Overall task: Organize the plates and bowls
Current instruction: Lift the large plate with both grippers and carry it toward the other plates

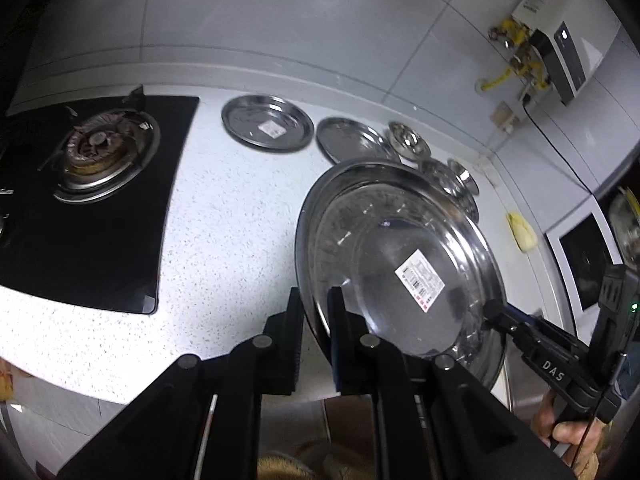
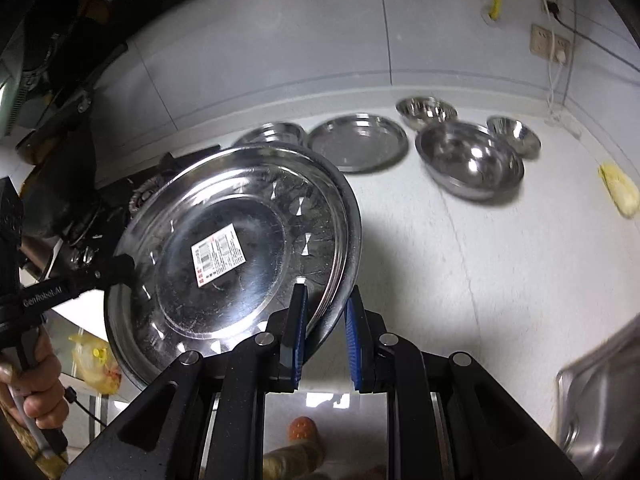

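A large steel plate (image 1: 400, 264) with a white label is held in the air, tilted, above the counter. My left gripper (image 1: 316, 300) is shut on its left rim. My right gripper (image 2: 326, 300) is shut on its right rim; the plate (image 2: 224, 256) fills the left of the right wrist view. On the counter at the back lie two more steel plates (image 1: 267, 126) (image 1: 352, 140) and three steel bowls (image 2: 470, 160) (image 2: 426, 110) (image 2: 514, 132).
A black gas hob (image 1: 92, 184) sits on the left of the speckled white counter (image 1: 224, 240). A yellow sponge (image 2: 619, 190) lies near the wall at the right. A steel sink (image 2: 600, 412) is at the lower right. A water heater (image 1: 560, 32) hangs on the wall.
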Demonstrator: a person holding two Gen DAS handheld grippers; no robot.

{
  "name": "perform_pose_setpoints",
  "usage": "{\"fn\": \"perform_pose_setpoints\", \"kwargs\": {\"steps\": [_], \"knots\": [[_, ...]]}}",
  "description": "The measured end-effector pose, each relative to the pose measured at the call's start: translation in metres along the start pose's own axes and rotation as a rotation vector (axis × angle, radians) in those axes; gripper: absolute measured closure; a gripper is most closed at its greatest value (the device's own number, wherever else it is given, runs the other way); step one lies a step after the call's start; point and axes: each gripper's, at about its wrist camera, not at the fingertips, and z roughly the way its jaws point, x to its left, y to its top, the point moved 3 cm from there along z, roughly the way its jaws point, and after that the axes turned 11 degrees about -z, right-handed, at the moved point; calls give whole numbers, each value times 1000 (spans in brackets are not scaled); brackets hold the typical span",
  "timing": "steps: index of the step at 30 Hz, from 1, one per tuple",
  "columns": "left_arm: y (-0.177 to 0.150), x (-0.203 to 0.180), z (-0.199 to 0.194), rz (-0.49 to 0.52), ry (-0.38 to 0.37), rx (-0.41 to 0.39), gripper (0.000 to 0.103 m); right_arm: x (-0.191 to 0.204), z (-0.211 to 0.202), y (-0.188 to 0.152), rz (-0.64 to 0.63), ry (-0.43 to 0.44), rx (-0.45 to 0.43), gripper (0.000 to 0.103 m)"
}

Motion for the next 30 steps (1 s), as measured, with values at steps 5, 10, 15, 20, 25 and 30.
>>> {"fn": "perform_pose_setpoints", "kwargs": {"steps": [5,10,15,20,25,30], "knots": [[-11,14,18,18,-5,69,91,3,13,-13,-4,-13,45,87],[-19,28,43,-29,31,109,91,3,33,-14,-64,7,71,87],[-20,29,65,-53,70,124,91,-3,54,-12,-115,7,109,87],[-19,25,86,-82,99,135,91,-19,77,-12,-121,28,161,87],[-13,27,94,-89,112,102,91,-25,92,-7,-138,38,164,87],[-9,32,105,-97,119,112,91,-27,103,-8,-125,57,161,87]]}}
